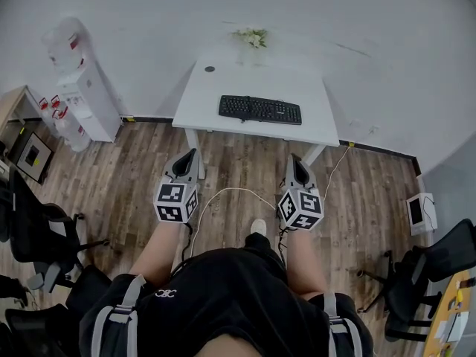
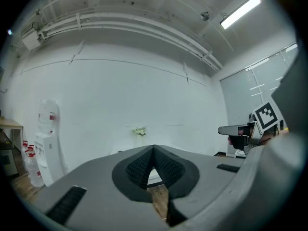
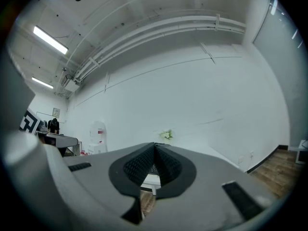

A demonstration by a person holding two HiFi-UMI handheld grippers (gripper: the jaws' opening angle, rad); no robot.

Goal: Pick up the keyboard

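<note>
- Black full-size plastic keyboard [image 1: 259, 109] lies flat near the middle of the white rectangular tabletop [image 1: 204, 99], long side toward the person.
- It's well apart from both grippers.
- Left gripper [image 1: 190, 155] and right gripper [image 1: 296, 161] are held level over the wood-plank floor [image 1: 134, 169], short of the tabletop and pointing at it.
- Jaws clenched on both, tips together, nothing btwn them. They need to open before any grab.
- Handling (est.): stiff, light, long and thin. Keycaps look slick and could pop off, so don't pinch on keys.
- Where to hold (est.): the short ends, one gripper per end, on the frame edge. It sits low, so the jaws have to close around that thin rim. A one-end grab would prob. lever and tilt.
- Head view: the only one w/ the whole keyboard and its place on the tabletop.
- Gripper views: just a sliver of tabletop and floor through the gap under the jaw tips. Can't make out the keyboard there.
- Left gripper view also catches the right gripper w/ its marker cube [image 2: 266, 114] at frame right, plus the white water dispenser [image 2: 47, 143] at left.
- Small bunch of pale flowers [image 1: 253, 37] at the tabletop's far edge shows in all three views, so it's a usable x-ref.
</note>
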